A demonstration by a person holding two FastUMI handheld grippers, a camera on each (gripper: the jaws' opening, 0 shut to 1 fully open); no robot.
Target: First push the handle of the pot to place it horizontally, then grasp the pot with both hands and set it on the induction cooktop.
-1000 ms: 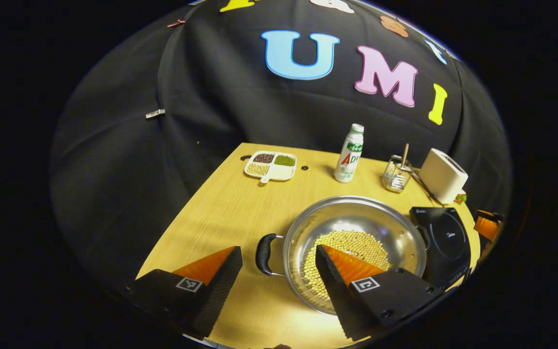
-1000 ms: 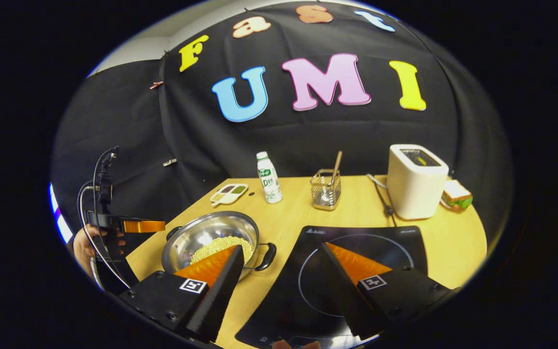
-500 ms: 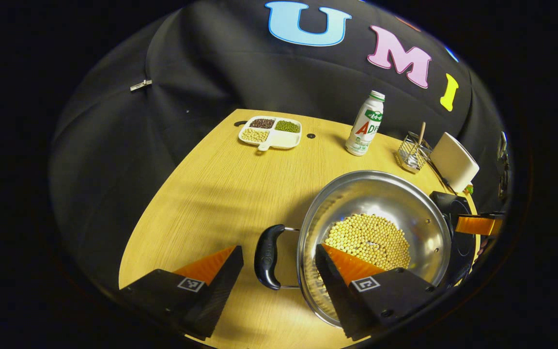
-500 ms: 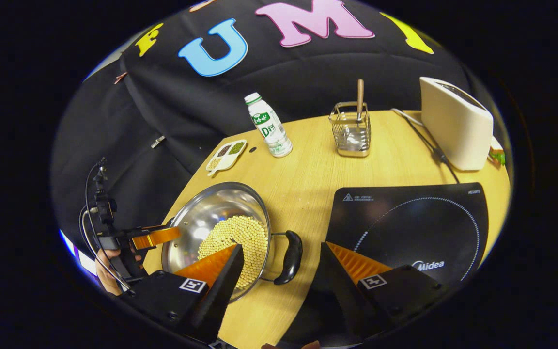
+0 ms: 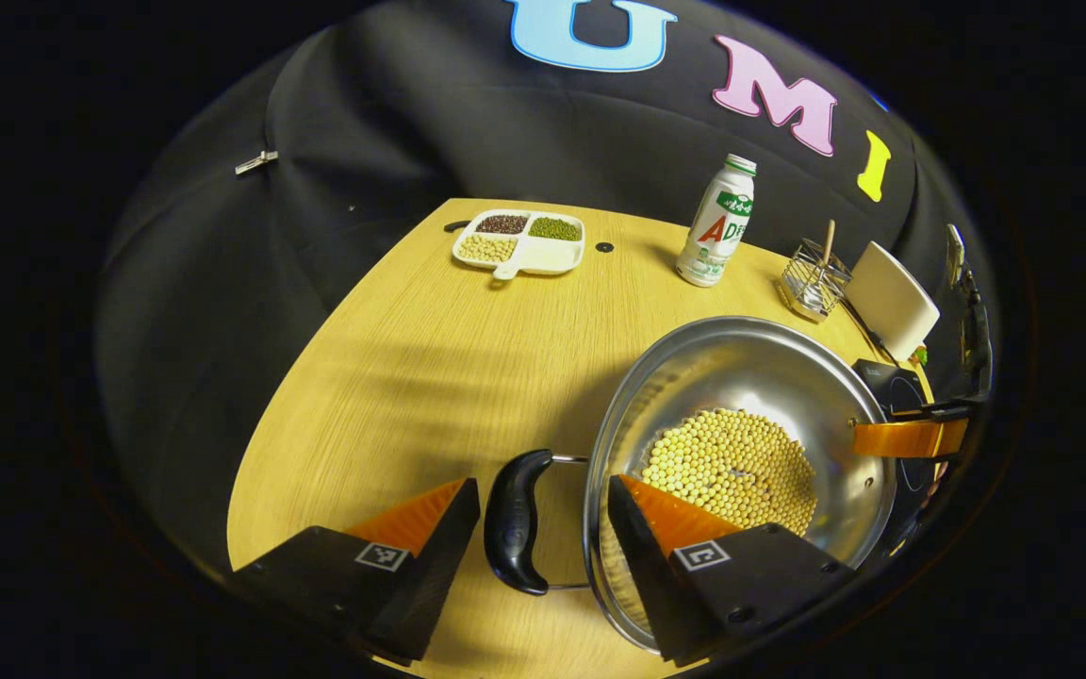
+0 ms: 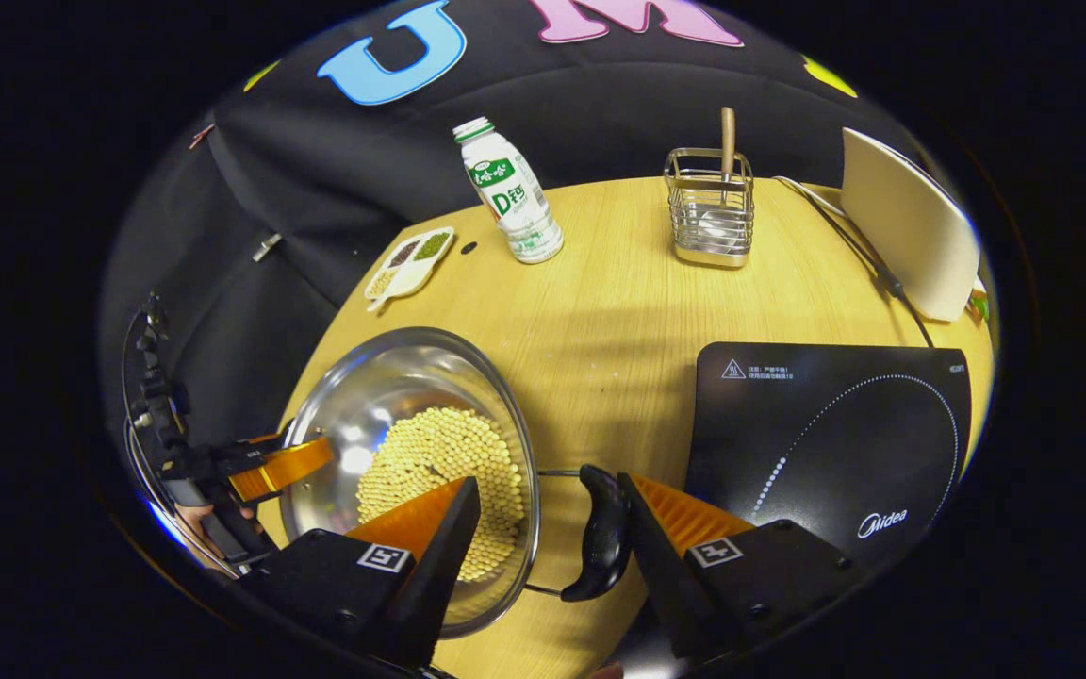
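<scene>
Each gripper straddles 1 black pot handle with fingers spread wide, gripping nothing: left gripper [image 5: 543,495] around the left handle [image 5: 512,520], right gripper [image 6: 548,495] around the right handle [image 6: 601,534]. The bean-filled pot [image 6: 411,453] sits on the table [image 6: 600,302], beside the induction cooktop [image 6: 835,434].

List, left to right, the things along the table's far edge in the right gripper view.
Divided dish → bottle → wire utensil holder → toaster.
</scene>
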